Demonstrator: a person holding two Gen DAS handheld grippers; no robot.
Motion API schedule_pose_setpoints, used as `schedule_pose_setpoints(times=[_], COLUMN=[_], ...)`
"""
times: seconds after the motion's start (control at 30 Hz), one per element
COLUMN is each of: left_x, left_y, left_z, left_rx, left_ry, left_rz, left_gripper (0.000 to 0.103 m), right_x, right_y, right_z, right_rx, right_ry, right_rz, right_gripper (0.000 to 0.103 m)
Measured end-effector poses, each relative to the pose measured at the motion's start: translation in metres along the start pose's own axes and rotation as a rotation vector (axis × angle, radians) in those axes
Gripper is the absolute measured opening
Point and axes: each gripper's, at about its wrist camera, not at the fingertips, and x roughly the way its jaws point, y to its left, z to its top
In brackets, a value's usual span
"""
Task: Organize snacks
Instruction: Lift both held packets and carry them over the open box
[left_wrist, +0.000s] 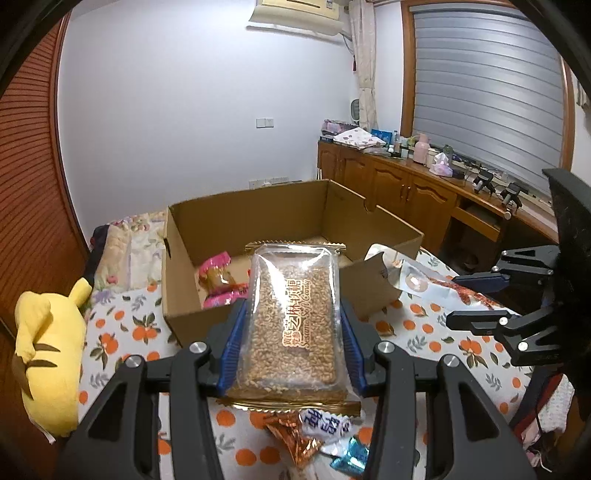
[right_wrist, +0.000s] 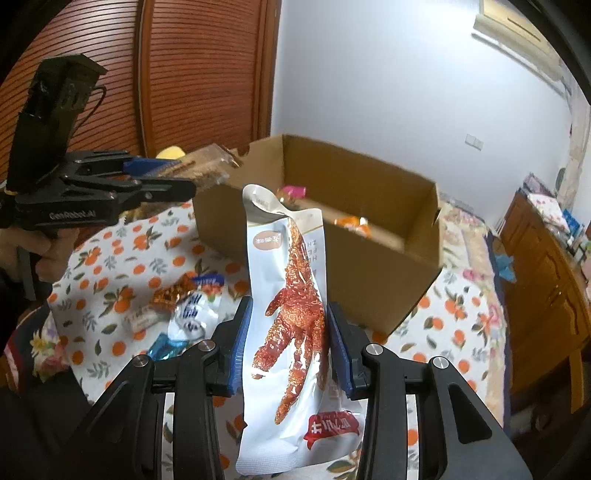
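We've got left tongs (left_wrist: 293, 325) pinching the candy pack (left_wrist: 293, 317), right tongs (right_wrist: 290, 343) pinching the pouch (right_wrist: 291, 332); both near the box (left_wrist: 258, 218) front rim, interior mostly free.

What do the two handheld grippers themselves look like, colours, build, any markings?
Both are black plastic with open triangular linkage arms, silver pivot screws and ribbed blue pads inside the jaws. The left gripper carries white lettering on its side, a boxy black housing on top and a thin black cable loop. The right gripper shows the same build.

"Sesame Soft Candy" on candy pack (left_wrist: 293, 325); "GenRobot.AI" on left gripper (right_wrist: 162, 177).
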Motion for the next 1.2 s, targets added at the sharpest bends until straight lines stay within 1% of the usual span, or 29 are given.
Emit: schedule_pose_setpoints(times=[0.17,0.47,0.77,0.97,1.2], left_x=[0.011,0.033,0.059,0.072,0.085], left_y=[0.005,0.022,0.031,0.033,0.037], left_z=[0.012,0.026,0.029,0.037,0.041], left_rx=[0.005,-0.021,-0.035,-0.034,-0.049], left_ry=[-0.004,0.026,0.067,0.089,0.108], left_rz=[0.021,0.046,0.067,0.075,0.094], left_gripper=[0.046,0.046,0.046,0.047,0.049], right_x=[0.000,0.013,0.034,0.049,0.063], right_y=[-0.006,-0.021,-0.036,-0.042,-0.052], right_z=[0.017,0.046,0.057,0.065,0.071], right_rx=[-0.004,-0.001,0.025,0.013,0.022], right_ry=[-0.019,-0.026,0.003,0.042,0.063], right_rz=[-0.023,-0.047,-0.052,-0.074,-0.085], right_gripper=[0.039,0.040,0.040,0.040,0.040])
